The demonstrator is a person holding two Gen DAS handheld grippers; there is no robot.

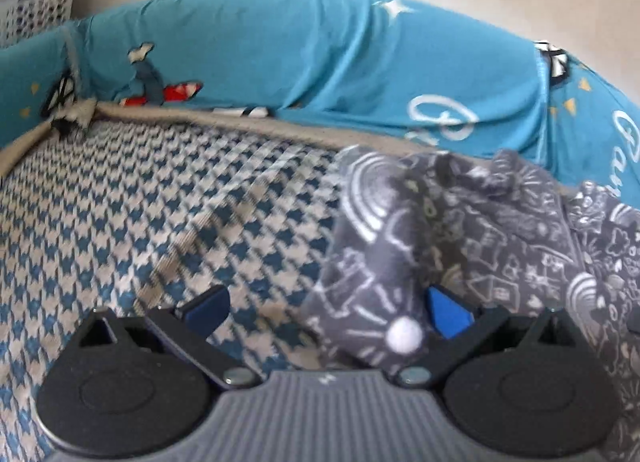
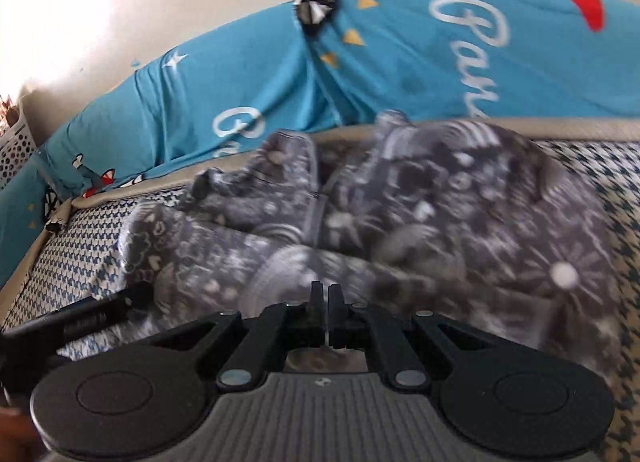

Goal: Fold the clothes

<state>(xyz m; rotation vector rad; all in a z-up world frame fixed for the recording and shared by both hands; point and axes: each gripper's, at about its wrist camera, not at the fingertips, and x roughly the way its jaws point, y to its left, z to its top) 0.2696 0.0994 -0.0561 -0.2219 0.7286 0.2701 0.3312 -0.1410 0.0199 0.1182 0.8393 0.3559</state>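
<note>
Lying crumpled, grey doodle-print garment (image 2: pixel 400 214)

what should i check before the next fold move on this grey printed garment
1. Right gripper closed: ok, the fingers are together.
2. Right gripper holding cloth: cannot tell, the view is blurred.
3. Left gripper open: ok, fingers wide apart.
4. Cloth within left gripper's reach: ok, an edge of the grey garment with a white pompom lies between its fingers, not pinched.
5. Garment flat: not ok, it lies crumpled on the houndstooth mat.
6. Room to spread: ok, bare mat beside the garment.
</note>
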